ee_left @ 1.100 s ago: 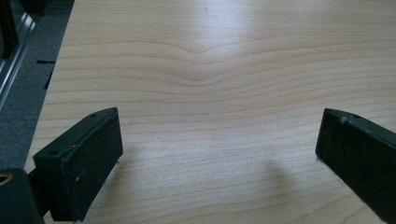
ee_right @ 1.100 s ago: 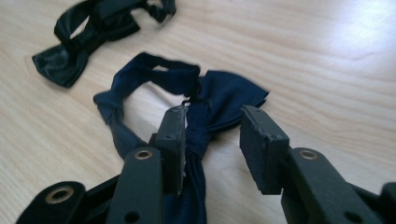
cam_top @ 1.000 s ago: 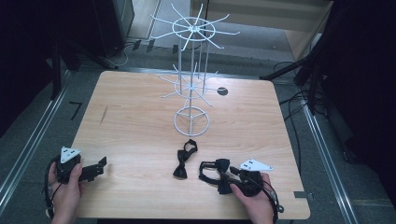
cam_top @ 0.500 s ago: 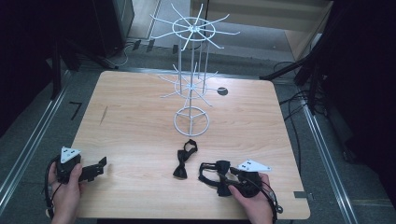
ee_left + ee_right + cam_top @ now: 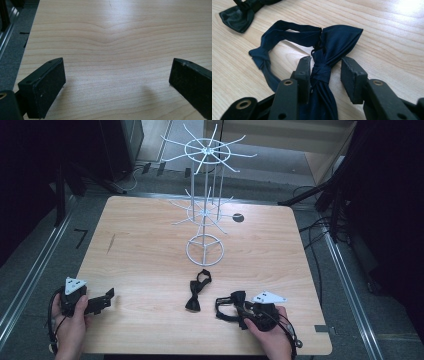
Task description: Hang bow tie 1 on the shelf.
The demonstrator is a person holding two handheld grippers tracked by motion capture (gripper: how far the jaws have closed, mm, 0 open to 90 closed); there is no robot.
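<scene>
Since a second ago the right gripper [image 5: 231, 307] has slid a little toward the table's near edge and taken the navy bow tie [image 5: 229, 303] between its jaws, while the left gripper [image 5: 102, 300] has stayed put. In the right gripper view the right gripper [image 5: 325, 71] straddles the tie's knot [image 5: 321, 71]: the jaw on the view's left touches the knot, the other stands just off it with a gap, so the jaws are part-way apart around the tie and not clamped. The navy bow tie [image 5: 332, 47] lies flat on the wood, one wing pointing away from the camera, its strap [image 5: 279, 37] looped out to the side. A second, black bow tie [image 5: 239, 15] lies beyond it; in the high view this black bow tie [image 5: 196, 292] sits near the table's middle, just in front of the rack's ring base. In the left gripper view the left gripper [image 5: 117, 75] has its jaws wide apart over bare wood, holding nothing. The table [image 5: 140, 260] is pale wood with rounded corners, a small dark disc [image 5: 238, 218] near its far side. The white wire rack [image 5: 206, 205] stands upright on it with two tiers of spokes. Round the table run grey carpet, metal rails [image 5: 30, 280] and cables [image 5: 315, 227], with dark equipment at both sides.
</scene>
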